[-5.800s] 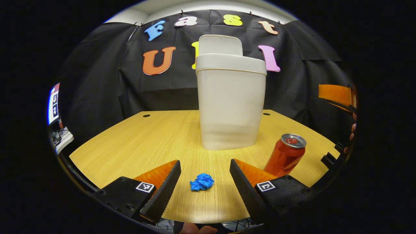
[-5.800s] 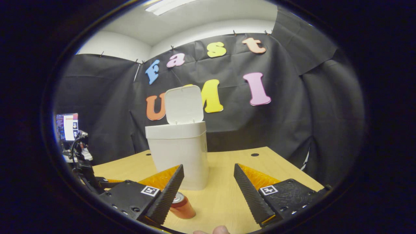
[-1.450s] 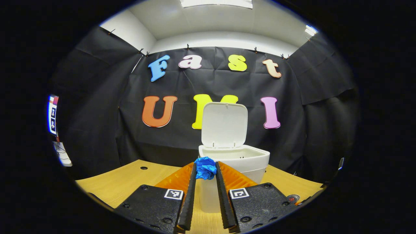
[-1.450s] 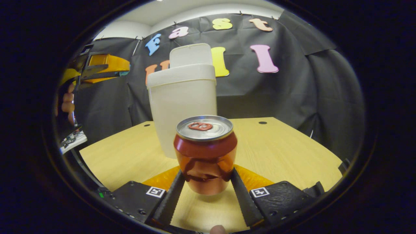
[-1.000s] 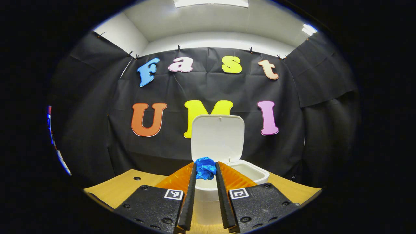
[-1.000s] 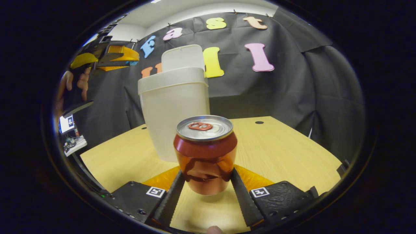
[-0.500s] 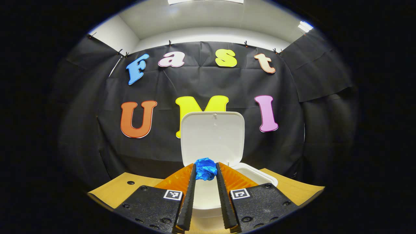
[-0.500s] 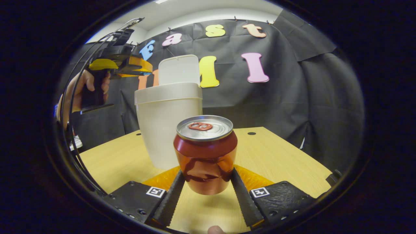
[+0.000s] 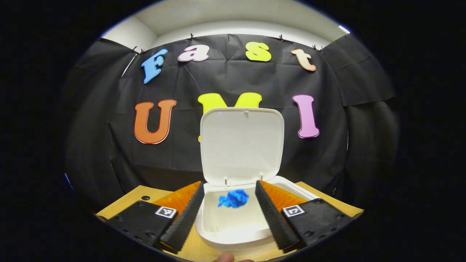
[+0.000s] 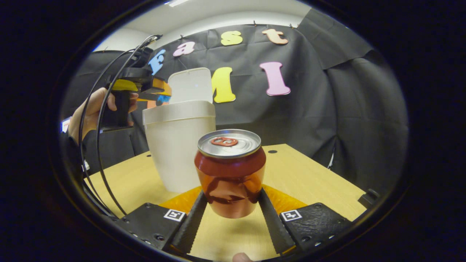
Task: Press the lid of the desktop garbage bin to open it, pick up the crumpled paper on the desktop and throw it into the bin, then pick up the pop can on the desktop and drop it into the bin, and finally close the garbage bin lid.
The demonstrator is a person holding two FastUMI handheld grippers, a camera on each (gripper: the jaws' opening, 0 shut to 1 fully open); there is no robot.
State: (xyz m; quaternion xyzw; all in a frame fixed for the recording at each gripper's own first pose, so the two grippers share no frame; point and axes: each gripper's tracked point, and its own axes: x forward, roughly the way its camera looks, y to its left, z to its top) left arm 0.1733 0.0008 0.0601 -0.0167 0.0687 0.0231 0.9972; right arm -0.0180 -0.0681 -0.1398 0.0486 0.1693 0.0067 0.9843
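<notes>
Wooden desktop [image 10: 309, 178] carries the white garbage bin [image 10: 178, 145], which stands toward the far left part of it as seen in the right gripper view, set back from the near edge so both grippers have room to come at it from the front. Its lid [image 9: 242, 143] is swung up and stands about upright at the back of the rim, so the mouth is free from above. Left gripper [image 9: 227, 207] hangs over that mouth with fingers spread apart and nothing between them: released, placed there so whatever it lets go falls straight in. In the right gripper view the same gripper shows beside the bin's top, held by a hand [image 10: 91, 112]. Right gripper [image 10: 232, 209] is clenched on the pop can [image 10: 230, 171], both fingers pressing its lower sides, can upright and seemingly clear of the desktop, near the front edge and in front of the bin; likely held ready so it can go in once the mouth is free. Crumpled paper [image 9: 233, 198], blue, is inside the bin's opening, between the spread fingers and touching neither; whether it is falling or resting, cannot tell. Paper step looks done; can drop and lid closing remain.
</notes>
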